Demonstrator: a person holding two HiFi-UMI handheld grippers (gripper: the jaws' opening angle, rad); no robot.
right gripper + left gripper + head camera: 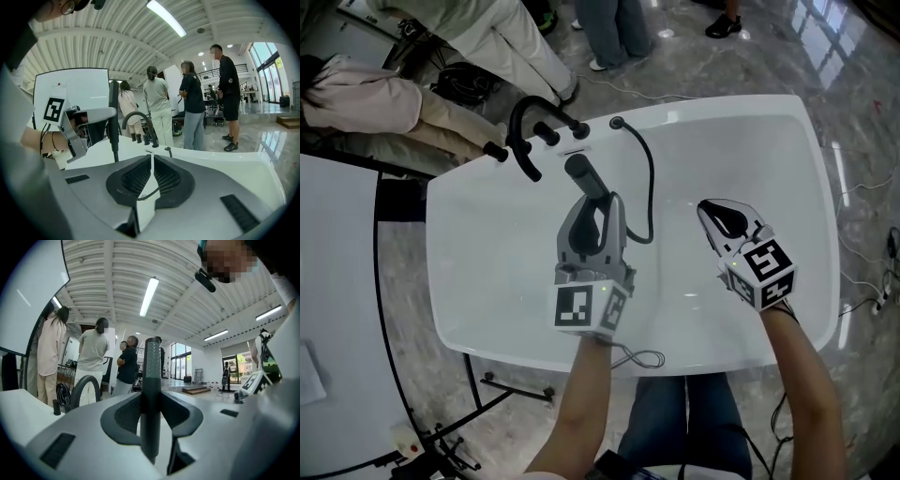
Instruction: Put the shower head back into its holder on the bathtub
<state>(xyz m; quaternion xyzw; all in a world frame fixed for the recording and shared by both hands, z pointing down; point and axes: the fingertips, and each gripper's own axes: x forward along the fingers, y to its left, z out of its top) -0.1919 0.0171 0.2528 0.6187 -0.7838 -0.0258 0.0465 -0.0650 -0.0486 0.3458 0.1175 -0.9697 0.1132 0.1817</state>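
Note:
The dark grey shower head [584, 178] stands upright between the jaws of my left gripper [598, 202], which is shut on its handle [152, 371] above the white bathtub [487, 253]. Its black hose [650, 187] runs from a fitting [617, 122] on the tub's far rim and loops down beside the gripper. A black arched faucet [522, 131] with knobs sits on that rim, just beyond the shower head. My right gripper [719, 214] hovers over the tub's right half, shut with nothing in it. In the right gripper view the left gripper [79, 122] and shower head [114, 117] show at left.
Several people stand past the tub's far rim [194, 112]. A white board [337, 281] on a black stand flanks the tub's left side. Cables [862, 305] lie on the marble floor at right.

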